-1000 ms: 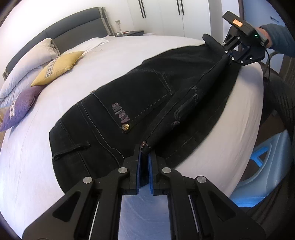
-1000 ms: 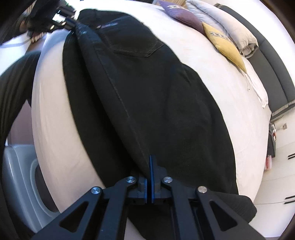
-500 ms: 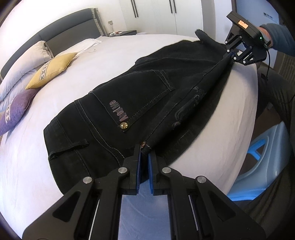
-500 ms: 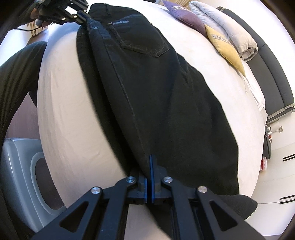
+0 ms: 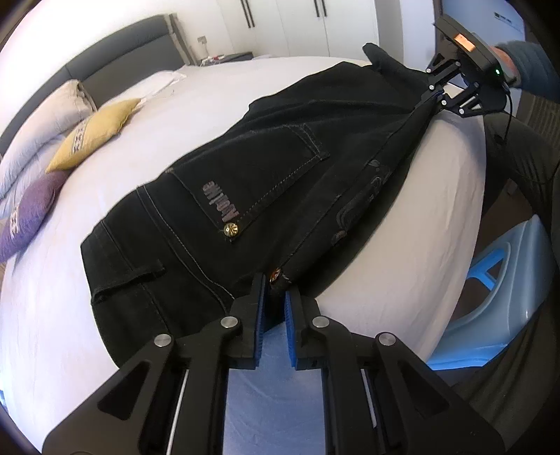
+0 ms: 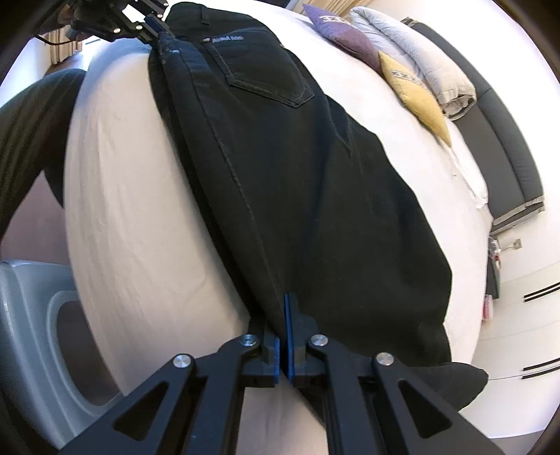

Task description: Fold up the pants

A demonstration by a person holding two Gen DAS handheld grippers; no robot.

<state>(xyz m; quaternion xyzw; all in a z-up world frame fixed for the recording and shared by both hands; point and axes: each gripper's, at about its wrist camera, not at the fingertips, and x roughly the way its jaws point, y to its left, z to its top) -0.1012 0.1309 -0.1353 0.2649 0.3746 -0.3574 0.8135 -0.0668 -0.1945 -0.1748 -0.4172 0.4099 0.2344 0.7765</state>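
Observation:
Black denim pants [image 5: 245,182] lie folded lengthwise on the white bed [image 5: 140,115], back pocket up, stretched between both grippers. My left gripper [image 5: 276,290] holds the waistband corner by a rivet at its fingertips; its jaws are opening a little, with the cloth still between the pads. In the right wrist view this gripper [image 6: 150,21] is at the top left, at the waistband end of the pants [image 6: 315,175]. My right gripper [image 6: 284,315] is shut on the folded edge of the legs. The left wrist view shows it [image 5: 434,94] at the far right, held by a sleeved hand.
A yellow pillow [image 5: 94,129], a purple pillow [image 5: 28,217] and a grey one lie by the dark headboard [image 5: 115,59]. A light blue plastic stool [image 5: 504,280] stands off the bed's edge. The person's dark-clad leg [image 6: 31,115] is beside the mattress. White wardrobes stand behind.
Both grippers have shifted along the bed and sunk a little, and the pants lie flatter on the sheet. The gap between the left pads has widened slightly.

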